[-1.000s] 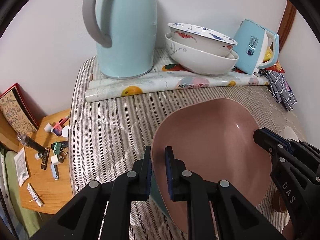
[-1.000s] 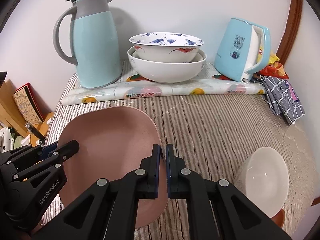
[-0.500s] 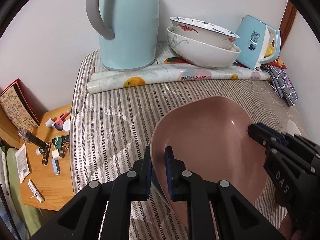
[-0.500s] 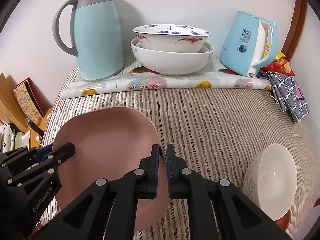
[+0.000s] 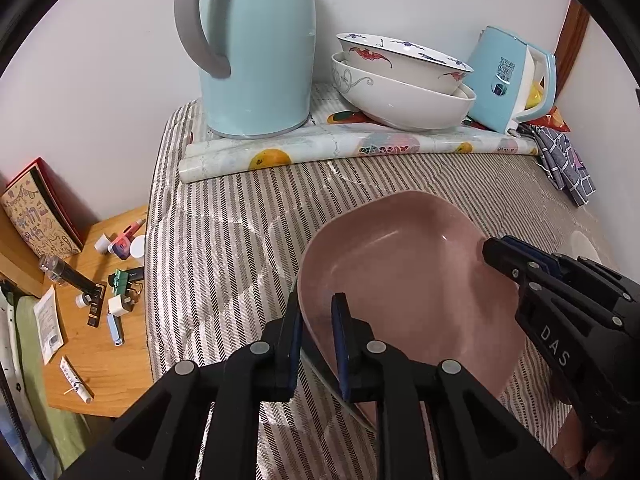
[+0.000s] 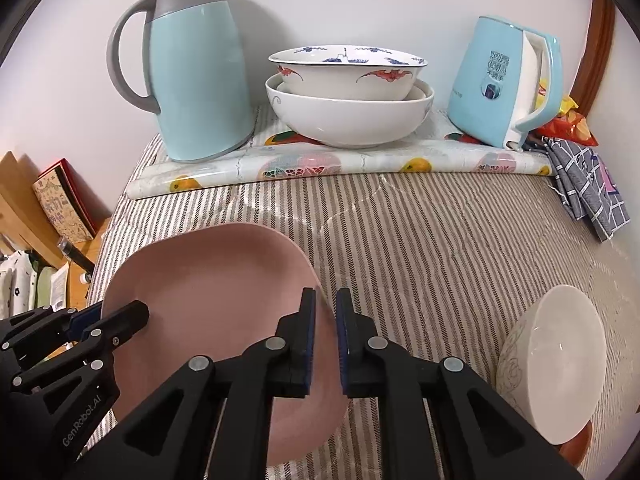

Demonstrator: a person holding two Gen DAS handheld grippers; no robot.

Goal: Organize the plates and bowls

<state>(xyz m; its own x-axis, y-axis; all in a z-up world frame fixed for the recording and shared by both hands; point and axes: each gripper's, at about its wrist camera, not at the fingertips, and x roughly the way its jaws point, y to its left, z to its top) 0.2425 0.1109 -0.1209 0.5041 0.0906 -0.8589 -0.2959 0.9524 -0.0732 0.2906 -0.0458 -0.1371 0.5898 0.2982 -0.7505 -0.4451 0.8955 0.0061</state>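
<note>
A pink rounded plate [image 5: 400, 280] hangs tilted just above the striped tablecloth. My left gripper [image 5: 316, 312] is shut on its left rim. In the right wrist view, the right rim of the pink plate [image 6: 208, 280] runs between the jaws of my right gripper [image 6: 326, 304]. Those jaws are opening, and a thin gap shows beside the pads. Each gripper appears in the other's view: the right gripper [image 5: 492, 248] and the left gripper [image 6: 132, 312]. A small white bowl [image 6: 556, 364] lies tipped at the front right. Two stacked bowls [image 6: 348, 92] stand at the back.
A tall blue jug [image 6: 196, 72] stands back left and a blue kettle [image 6: 504, 80] back right, both on a rolled fruit-print mat [image 6: 340, 164]. A checked cloth [image 6: 588, 188] lies at the right edge. A cluttered low wooden table [image 5: 100, 320] is left of the tablecloth.
The gap between the right gripper's jaws has widened a little around the plate's rim. Both views have drawn back slightly from the jug and bowls.
</note>
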